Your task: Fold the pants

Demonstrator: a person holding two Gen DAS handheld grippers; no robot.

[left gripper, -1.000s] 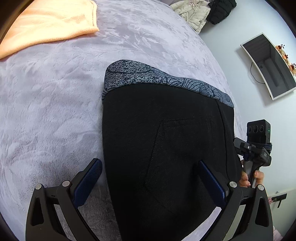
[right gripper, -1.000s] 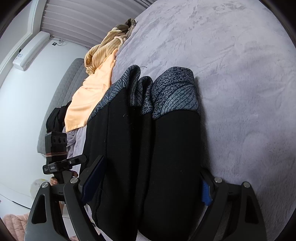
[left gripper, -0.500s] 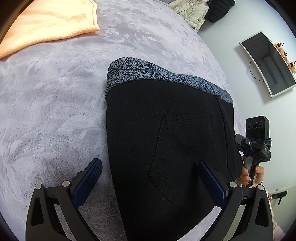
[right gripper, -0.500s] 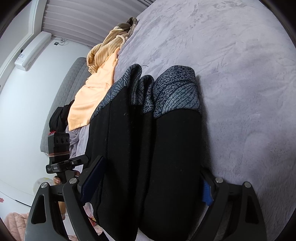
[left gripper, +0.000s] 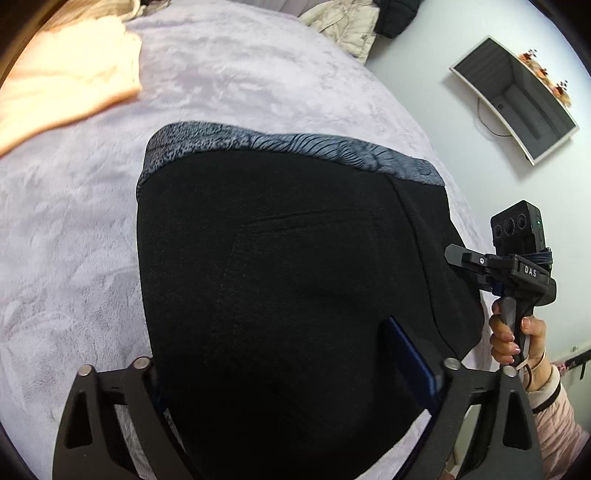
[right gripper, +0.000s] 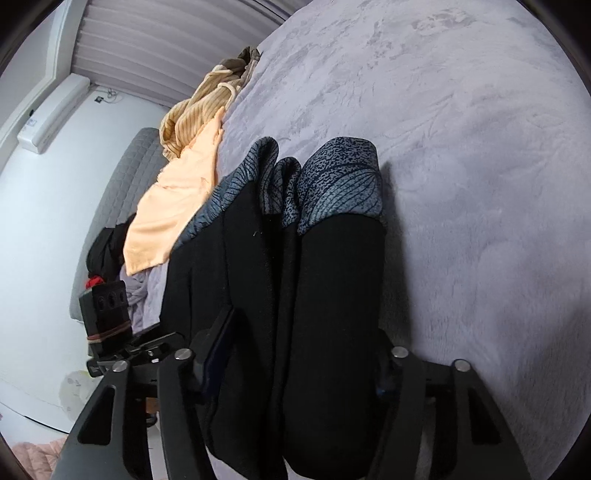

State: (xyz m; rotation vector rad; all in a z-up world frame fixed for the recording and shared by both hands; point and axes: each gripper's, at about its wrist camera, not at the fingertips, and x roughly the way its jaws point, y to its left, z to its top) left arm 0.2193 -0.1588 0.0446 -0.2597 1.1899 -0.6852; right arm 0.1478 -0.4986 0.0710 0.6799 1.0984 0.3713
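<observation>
Pants [left gripper: 280, 295]: matt black woven cloth, blue-grey printed waistband [left gripper: 303, 147]. Bedspread [left gripper: 66, 229]: plush lilac pile, embossed. Towel [left gripper: 62, 85]: soft peach terry. Gripper frames: matt black plastic.

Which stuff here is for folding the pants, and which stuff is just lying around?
For the job:
black pants with a patterned blue band
left gripper
right gripper
bed cover they lie on

Just lying about:
peach cloth
striped tan top
cream jacket
screen on the wall
</observation>
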